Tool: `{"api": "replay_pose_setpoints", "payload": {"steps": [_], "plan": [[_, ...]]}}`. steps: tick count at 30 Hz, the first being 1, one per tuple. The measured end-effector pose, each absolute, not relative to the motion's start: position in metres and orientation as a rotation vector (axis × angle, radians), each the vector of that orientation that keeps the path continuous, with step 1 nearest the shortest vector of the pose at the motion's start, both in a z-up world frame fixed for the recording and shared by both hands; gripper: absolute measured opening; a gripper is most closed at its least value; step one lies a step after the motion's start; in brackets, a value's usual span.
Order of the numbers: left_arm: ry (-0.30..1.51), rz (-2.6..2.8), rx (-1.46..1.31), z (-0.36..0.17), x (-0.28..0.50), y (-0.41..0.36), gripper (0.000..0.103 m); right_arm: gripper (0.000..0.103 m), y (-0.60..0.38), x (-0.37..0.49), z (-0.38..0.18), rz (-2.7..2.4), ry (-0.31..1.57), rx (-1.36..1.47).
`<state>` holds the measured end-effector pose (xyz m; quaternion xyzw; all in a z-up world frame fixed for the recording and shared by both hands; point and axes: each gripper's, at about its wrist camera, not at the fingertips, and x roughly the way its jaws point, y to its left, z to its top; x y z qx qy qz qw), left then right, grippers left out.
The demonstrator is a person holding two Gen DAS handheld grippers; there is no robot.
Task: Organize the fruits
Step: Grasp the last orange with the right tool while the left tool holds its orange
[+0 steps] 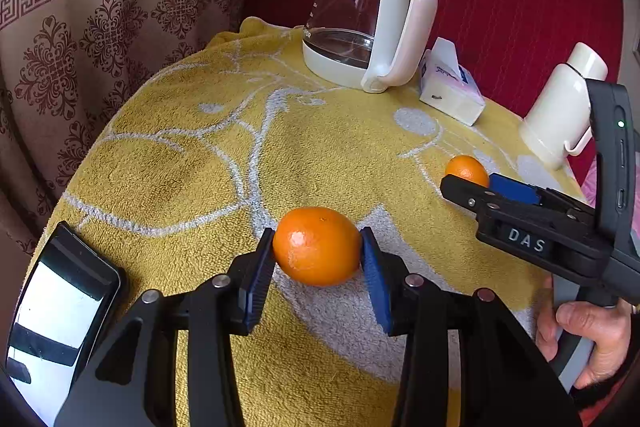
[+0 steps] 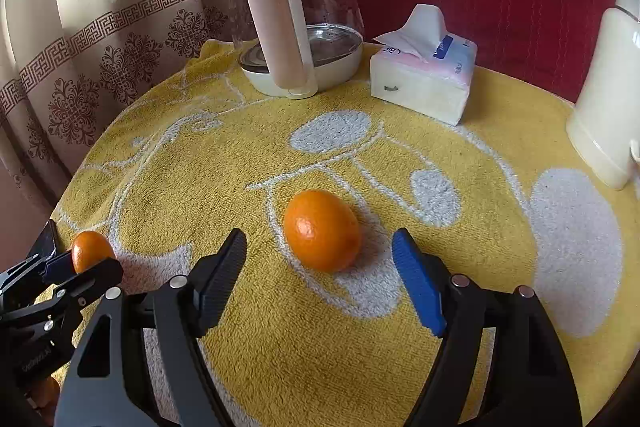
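On the yellow-towelled worktop [image 2: 500, 131], left claw [image 1: 318, 251] is pinching one orange [image 1: 318, 246]; right claw [image 2: 320, 263] hangs spread around the second orange [image 2: 322, 230], not touching. I'd centre it before squeezing, round fruit rolls easy

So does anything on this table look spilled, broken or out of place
Nothing looks spilled or broken. The kettle and the flask stand upright, and the tissue box is intact. The one oddity is the phone at the towel's edge, seemingly overhanging it.
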<state>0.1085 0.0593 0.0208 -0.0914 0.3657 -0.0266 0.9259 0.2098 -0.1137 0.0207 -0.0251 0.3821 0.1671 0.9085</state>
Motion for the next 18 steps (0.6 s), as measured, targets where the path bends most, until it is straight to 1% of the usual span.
{"api": "replay_pose_setpoints", "payload": {"steps": [2, 4, 5, 7, 8, 9, 18], "plan": [[0.748, -0.055, -0.185, 0.021, 0.109, 0.059, 0.043, 0.067, -0.109, 0.217, 0.019, 0.351, 0.797, -0.057], [0.748, -0.055, -0.184, 0.022, 0.109, 0.059, 0.043, 0.058, -0.106, 0.222, 0.018, 0.348, 0.801, -0.062], [0.748, -0.055, -0.183, 0.022, 0.109, 0.059, 0.043, 0.056, -0.105, 0.224, 0.018, 0.342, 0.805, -0.066], [0.748, -0.056, -0.182, 0.022, 0.109, 0.058, 0.043, 0.048, -0.104, 0.227, 0.016, 0.328, 0.817, -0.068], [0.747, -0.056, -0.181, 0.022, 0.109, 0.058, 0.043, 0.046, -0.104, 0.228, 0.015, 0.324, 0.818, -0.068], [0.747, -0.056, -0.18, 0.022, 0.109, 0.058, 0.043, 0.042, -0.105, 0.228, 0.016, 0.319, 0.817, -0.068], [0.741, -0.055, -0.174, 0.022, 0.108, 0.056, 0.043, 0.041, -0.111, 0.216, 0.018, 0.302, 0.805, -0.066]]}}
